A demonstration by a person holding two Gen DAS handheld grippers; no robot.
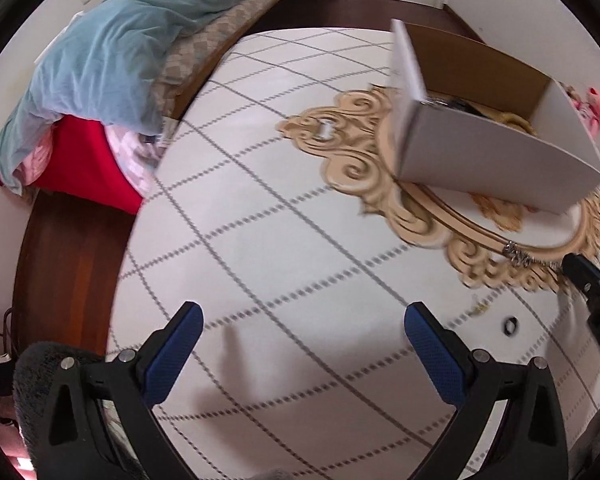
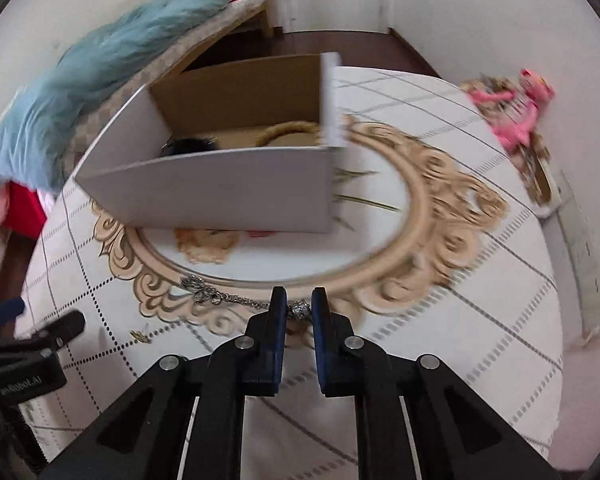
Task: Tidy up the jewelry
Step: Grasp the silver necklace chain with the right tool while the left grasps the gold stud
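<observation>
Silver chain bracelet [image 2: 220, 298] lies limp on the patterned tablecloth [image 2: 460, 340], in front of the white cardboard box [image 2: 228, 192]. It looks light, slack and slippery, best pinched at its beaded end. Left gripper [image 1: 302, 334] hovers wide apart, empty, well away. Right gripper [image 2: 299, 300] has that beaded end between its narrowed jaws; whether they actually clamp it, I cannot tell.
</observation>
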